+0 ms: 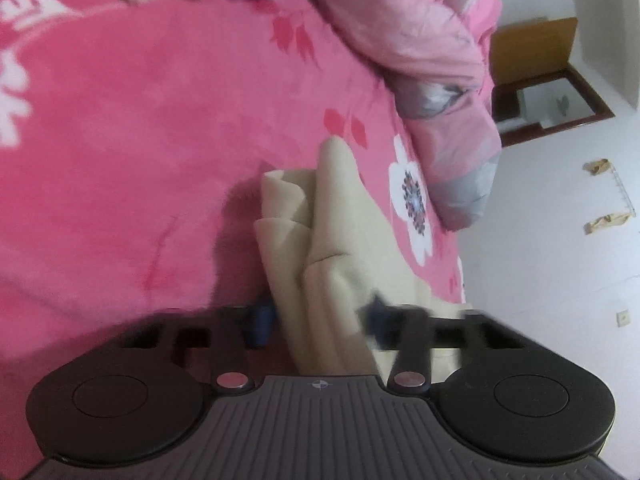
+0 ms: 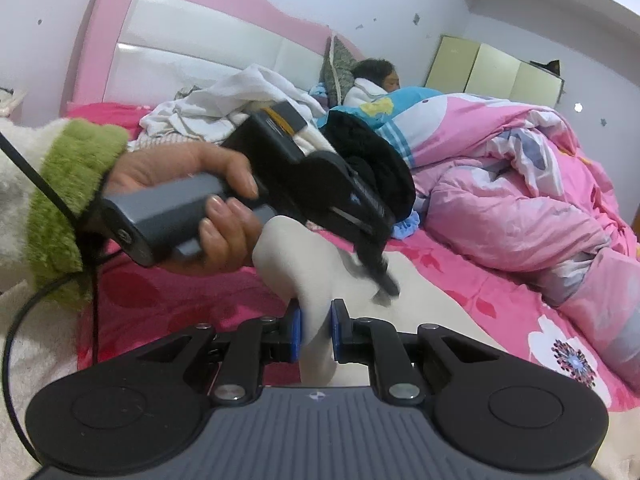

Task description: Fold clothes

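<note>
Gripping a fold of the cream garment (image 2: 320,280), your right gripper (image 2: 316,332) has its jaws closed on the cloth above the pink bed (image 2: 460,276). Your left gripper (image 1: 316,320) straddles the same cloth, jaws blurred; I cannot tell their state.

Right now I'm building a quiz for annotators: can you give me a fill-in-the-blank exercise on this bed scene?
1. Both grippers grip the soft ____-coloured garment.
2. That garment lies on a bed sheet whose main colour is ____.
3. The hand holding the left gripper wears a fuzzy ____ cuff.
4. The right gripper has ____ finger pads.

Missing words: cream; pink; green; blue
</note>
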Tool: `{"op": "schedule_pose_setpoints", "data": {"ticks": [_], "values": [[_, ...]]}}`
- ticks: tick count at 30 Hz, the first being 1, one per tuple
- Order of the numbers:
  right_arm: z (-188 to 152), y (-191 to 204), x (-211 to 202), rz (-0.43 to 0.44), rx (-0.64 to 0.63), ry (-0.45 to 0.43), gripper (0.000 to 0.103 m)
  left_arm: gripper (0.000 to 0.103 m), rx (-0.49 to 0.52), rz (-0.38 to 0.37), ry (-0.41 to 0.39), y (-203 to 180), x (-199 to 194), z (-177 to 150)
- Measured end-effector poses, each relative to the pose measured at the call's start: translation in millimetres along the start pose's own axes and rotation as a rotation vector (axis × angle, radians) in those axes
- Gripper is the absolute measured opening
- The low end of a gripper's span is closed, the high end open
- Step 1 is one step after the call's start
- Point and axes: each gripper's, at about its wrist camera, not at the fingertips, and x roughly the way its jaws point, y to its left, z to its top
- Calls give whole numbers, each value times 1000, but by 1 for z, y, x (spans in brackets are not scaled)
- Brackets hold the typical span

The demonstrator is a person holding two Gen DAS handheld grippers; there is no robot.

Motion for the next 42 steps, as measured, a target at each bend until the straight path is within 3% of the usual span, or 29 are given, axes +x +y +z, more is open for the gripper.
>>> {"op": "schedule_pose_setpoints", "data": {"ticks": [6, 15, 21, 24, 26, 28, 32, 34, 36, 39, 42], "values": [[0, -27, -22, -45, 103, -67, 14, 14, 78, 59, -99, -45, -13, -8], [-18, -92, -96, -178, 290, -248, 15, 13, 318, 96, -184, -188, 7, -46], [-61, -153, -159, -311, 475, -323, 15, 14, 511, 123, -110, -283, 83, -99], [-98, -184, -183, -394, 594, -316, 15, 27, 603, 131, -23, -307, 138, -130], [-132, -204, -186, -417, 726, -276, 15, 34, 647, 146, 31, -316, 169, -146], [-168, -225, -187, -436, 861, -232, 15, 36, 658, 98, 62, -313, 181, -156], [-234, -257, -185, -311, 1235, -228, 15, 37, 687, -10, 55, -302, 152, -166], [-256, -270, -187, -238, 1372, -251, 15, 41, 762, 34, 9, -297, 129, -170], [-255, -276, -193, -199, 1395, -284, 18, 44, 864, 92, -3, -288, 105, -183], [-250, -288, -195, -164, 1439, -299, 22, 47, 1015, 191, 36, -263, 81, -212], [-249, -300, -194, -127, 1475, -299, 23, 51, 1113, 237, 59, -236, 72, -244]]}}
